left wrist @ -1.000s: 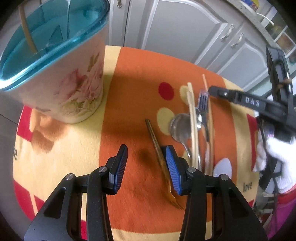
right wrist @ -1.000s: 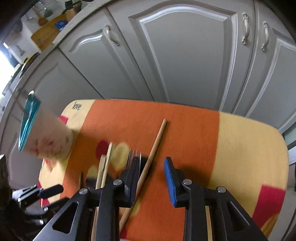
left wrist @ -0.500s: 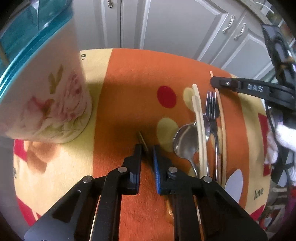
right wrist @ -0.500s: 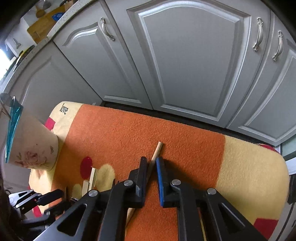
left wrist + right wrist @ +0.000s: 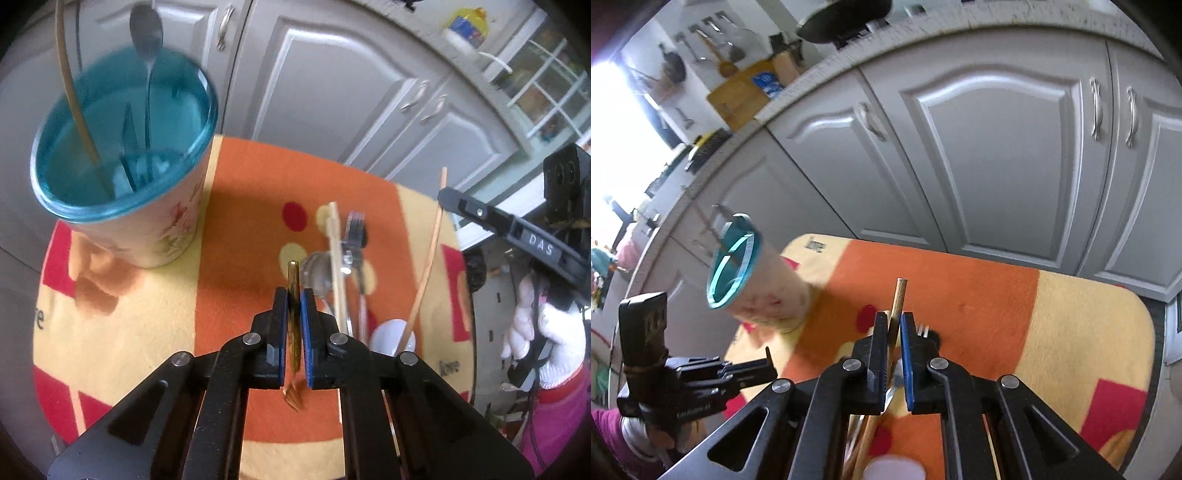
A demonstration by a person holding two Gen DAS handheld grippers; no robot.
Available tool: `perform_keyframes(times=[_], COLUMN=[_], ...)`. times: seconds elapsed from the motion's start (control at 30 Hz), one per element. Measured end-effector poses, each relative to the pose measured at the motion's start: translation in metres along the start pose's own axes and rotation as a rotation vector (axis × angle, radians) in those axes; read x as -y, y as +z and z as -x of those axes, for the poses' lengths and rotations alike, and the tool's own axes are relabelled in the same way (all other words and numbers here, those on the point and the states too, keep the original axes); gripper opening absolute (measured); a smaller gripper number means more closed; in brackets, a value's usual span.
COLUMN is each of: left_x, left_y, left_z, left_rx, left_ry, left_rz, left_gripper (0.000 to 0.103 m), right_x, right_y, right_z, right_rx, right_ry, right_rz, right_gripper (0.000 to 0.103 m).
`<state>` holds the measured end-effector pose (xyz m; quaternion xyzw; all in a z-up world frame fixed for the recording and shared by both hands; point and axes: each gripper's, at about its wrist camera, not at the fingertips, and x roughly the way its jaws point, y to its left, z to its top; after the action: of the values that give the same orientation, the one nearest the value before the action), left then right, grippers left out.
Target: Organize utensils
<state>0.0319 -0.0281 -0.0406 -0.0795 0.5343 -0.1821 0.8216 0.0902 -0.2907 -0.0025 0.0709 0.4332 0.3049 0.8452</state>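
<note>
2 grips: left gripper [image 5: 294, 301] has just closed on a gold fork [image 5: 293, 325] at lower centre; right gripper [image 5: 894, 325] clamps a chopstick [image 5: 898, 299].

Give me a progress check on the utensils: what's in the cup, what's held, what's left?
Done: the cup already holds a spoon and a chopstick. In hand: the left tongs are shut on a gold fork, the right tongs on another chopstick, both lifted off the mat. Left: a steel fork, a second spoon and pale chopsticks.
</note>
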Motion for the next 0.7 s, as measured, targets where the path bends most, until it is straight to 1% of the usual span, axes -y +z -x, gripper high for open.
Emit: perform_keyframes(times=[0.2,0.43,0.53,0.7], left_x=[0.012,0.018,0.019,0.019], left_y=[-0.005,-0.005,-0.003,0.003], left_z=[0.028,0.054,0.065,0.095], left_rx=[0.048,0.097,0.114,0.160], left_ry=[-0.029,-0.037,-0.044,-0.051], left_rz=[-0.025,-0.036,-0.043,-0.059], left_gripper=[0.005,0.005,0.005,0.005], right_x=[-0.031,-0.064,-0.074,-0.090], right_y=[-0.012,-0.024,-0.024,-0.019], right_z=[0.041,0.072,0.081,0.100], right_rx=[0.051,0.091,0.110,0.143], right_ry=[0.021,0.019,0.016,0.015], right_rz=[0.064,0.140,0.161,0.206], right_gripper=[0.006,0.005,0.005,0.005])
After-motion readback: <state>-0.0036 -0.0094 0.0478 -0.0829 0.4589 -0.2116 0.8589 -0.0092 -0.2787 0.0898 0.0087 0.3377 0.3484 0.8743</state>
